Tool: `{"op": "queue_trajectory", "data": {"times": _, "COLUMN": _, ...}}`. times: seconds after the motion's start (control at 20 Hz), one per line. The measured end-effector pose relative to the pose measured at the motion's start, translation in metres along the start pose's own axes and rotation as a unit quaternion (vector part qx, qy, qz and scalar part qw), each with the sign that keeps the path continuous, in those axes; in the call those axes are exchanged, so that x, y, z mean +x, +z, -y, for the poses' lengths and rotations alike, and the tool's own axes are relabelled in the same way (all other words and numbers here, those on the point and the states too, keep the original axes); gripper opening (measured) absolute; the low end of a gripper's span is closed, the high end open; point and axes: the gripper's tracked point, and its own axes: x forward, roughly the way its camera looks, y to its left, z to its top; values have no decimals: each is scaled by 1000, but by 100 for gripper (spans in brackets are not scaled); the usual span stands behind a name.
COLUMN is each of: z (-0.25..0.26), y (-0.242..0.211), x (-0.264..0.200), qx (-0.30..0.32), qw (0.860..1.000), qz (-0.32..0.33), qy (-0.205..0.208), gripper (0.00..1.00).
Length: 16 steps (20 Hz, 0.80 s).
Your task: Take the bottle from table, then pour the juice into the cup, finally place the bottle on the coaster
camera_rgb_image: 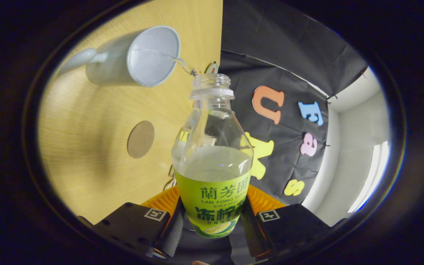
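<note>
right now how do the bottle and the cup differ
The bottle is clear plastic with a green label, held between the tool's fingers and tipped toward the cup. The cup is opaque pale blue-grey with a handle and stands on the wooden table. A thin stream runs from the bottle's mouth into the cup. Both are open-topped.

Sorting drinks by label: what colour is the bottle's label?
Lime green with dark green lettering, on the bottle held in the gripper; gripper view.
</note>
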Motion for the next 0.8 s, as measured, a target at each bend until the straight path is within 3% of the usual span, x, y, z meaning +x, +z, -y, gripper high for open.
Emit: {"op": "queue_trajectory", "data": {"times": 0.8, "z": 19, "y": 4, "x": -4, "qx": -33, "qw": 999, "qz": 5, "qy": -18, "gripper": 76}}
